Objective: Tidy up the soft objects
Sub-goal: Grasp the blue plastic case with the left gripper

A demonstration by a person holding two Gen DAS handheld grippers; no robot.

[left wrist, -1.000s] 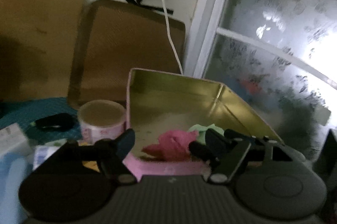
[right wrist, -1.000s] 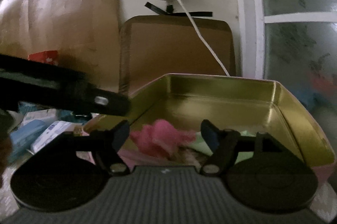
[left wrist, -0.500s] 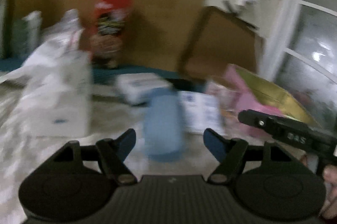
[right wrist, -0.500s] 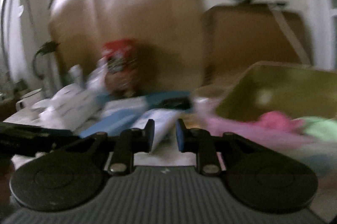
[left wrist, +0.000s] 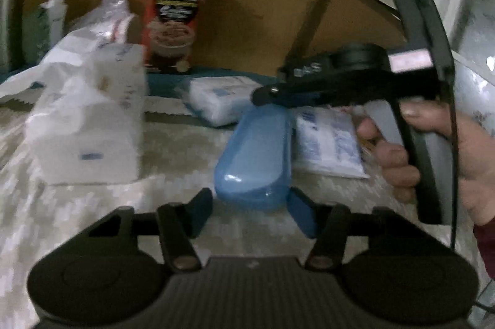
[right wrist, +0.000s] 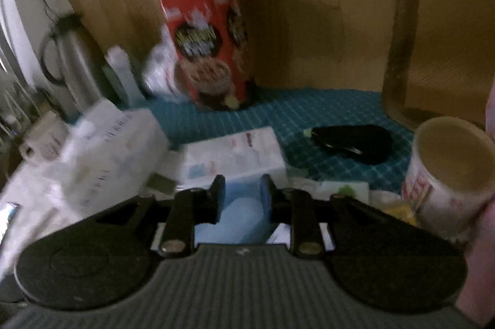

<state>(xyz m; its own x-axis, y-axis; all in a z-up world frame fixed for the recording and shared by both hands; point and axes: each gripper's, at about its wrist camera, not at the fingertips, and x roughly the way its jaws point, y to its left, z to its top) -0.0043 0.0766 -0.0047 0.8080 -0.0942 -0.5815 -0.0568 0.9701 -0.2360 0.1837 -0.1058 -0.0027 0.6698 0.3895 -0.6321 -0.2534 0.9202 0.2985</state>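
Observation:
A light blue hard case (left wrist: 253, 155) lies lengthwise on the pale patterned cloth. My left gripper (left wrist: 252, 213) sits low at its near end, the fingertips flanking that end; the jaws are closing and a gap still shows at the left pad. My right gripper (left wrist: 263, 94), held by a hand (left wrist: 448, 149), hovers over the case's far end. In the right wrist view the right gripper (right wrist: 241, 194) has its jaws narrow and opening, with the blue case (right wrist: 238, 220) seen beneath and between them. Soft white packs (left wrist: 216, 103) (left wrist: 328, 143) lie beside the case.
A crumpled white bag (left wrist: 86, 128) stands at the left. A red box (right wrist: 204, 44) leans on the cardboard at the back. On the teal mat (right wrist: 309, 109) lie a black object (right wrist: 352, 140) and a paper tub (right wrist: 448, 168). A metal flask (right wrist: 71, 66) is far left.
Both views swung left, away from the tin holding the pink and green cloths, to the cluttered table. My left gripper dropped to the blue case. My right gripper narrowed and came over the case.

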